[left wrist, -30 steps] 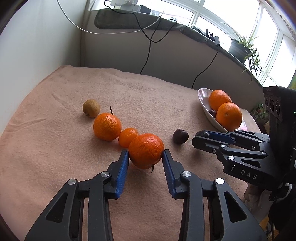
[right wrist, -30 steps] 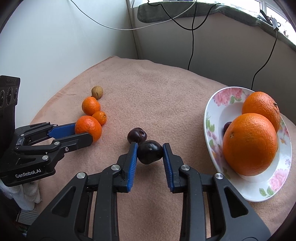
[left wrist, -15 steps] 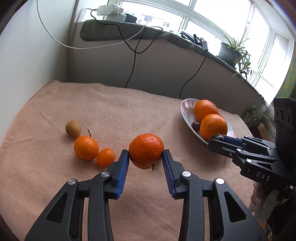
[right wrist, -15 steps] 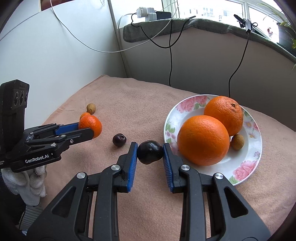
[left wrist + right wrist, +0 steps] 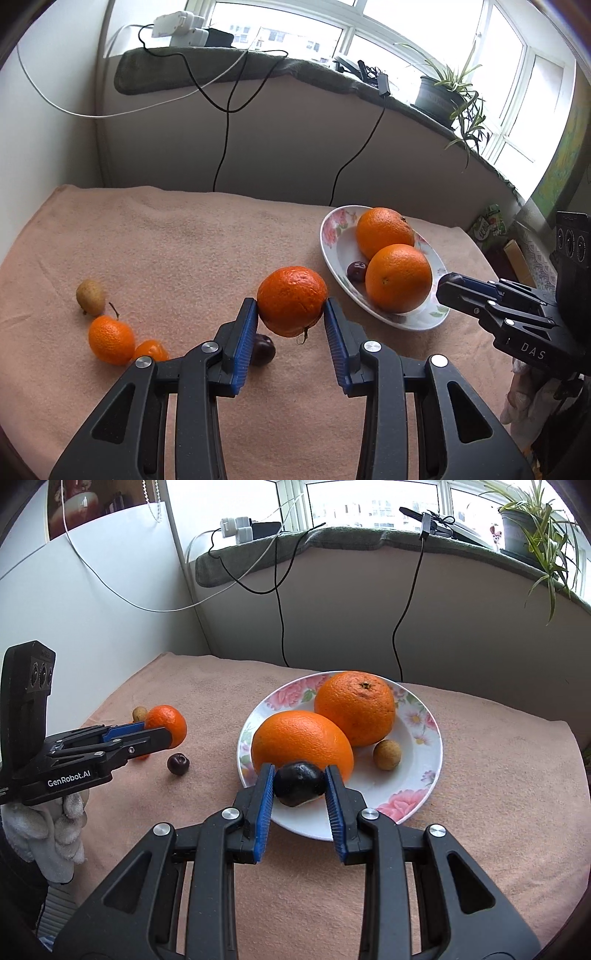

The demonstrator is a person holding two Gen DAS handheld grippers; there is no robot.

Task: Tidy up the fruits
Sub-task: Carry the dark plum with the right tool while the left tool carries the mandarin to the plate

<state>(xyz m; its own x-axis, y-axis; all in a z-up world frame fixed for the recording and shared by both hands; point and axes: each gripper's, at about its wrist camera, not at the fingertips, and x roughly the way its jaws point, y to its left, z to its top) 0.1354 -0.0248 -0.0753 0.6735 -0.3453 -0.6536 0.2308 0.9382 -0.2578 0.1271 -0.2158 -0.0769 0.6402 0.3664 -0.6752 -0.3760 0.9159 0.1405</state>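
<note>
My left gripper (image 5: 291, 314) is shut on a rough-skinned tangerine (image 5: 291, 300), held above the peach cloth just left of the flowered plate (image 5: 332, 229). My right gripper (image 5: 300, 786) is shut on a dark plum (image 5: 299, 783) over the plate's (image 5: 432, 753) near rim. On the plate lie two big oranges (image 5: 301, 740) (image 5: 354, 706) and a small brown fruit (image 5: 386, 755). A second dark plum (image 5: 178, 763) rests on the cloth under the left gripper (image 5: 166, 734). The right gripper (image 5: 448, 288) shows at the right of the left wrist view.
On the cloth at the left lie a small tangerine (image 5: 110, 339), a smaller one (image 5: 151, 350) and a brown fruit (image 5: 89, 295). Black cables (image 5: 221, 155) hang down the wall behind. A potted plant (image 5: 443, 92) stands on the sill. A gloved hand (image 5: 55, 827) holds the left gripper.
Both grippers have travelled right toward the plate with their fruit and risen a little. The plum now hangs over the plate's near rim; the loose fruit on the cloth has fallen behind at the left.
</note>
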